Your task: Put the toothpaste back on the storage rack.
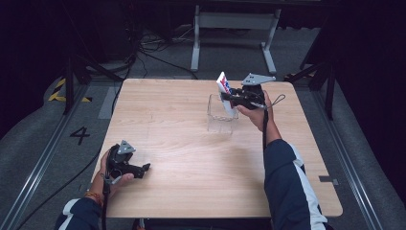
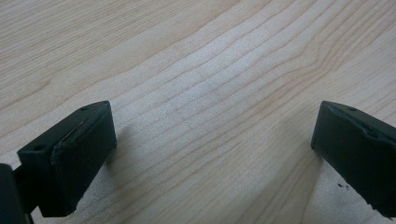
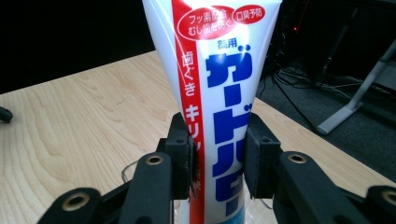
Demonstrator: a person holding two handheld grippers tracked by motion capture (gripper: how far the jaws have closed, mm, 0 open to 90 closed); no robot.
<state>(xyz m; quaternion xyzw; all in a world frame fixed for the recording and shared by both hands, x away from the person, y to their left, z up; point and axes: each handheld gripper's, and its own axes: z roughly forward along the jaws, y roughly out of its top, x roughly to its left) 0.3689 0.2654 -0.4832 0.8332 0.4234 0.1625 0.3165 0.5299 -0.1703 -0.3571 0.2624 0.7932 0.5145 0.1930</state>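
We see the L gripper low at table's near-left corner, held in person's left hand; its jaws stand wide apart w/ nothing betw. them, bare wood grain below. Moving right: clear plastic container sits on table's far-right part. R gripper is just above it, jaws clamped on white toothpaste tube w/ red stripe & blue lettering; tube tilts over container.

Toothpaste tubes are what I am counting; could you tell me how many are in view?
1. The toothpaste tube is clamped between the jaws of the right gripper, over the clear container on the table's far right side. None seems hidden.
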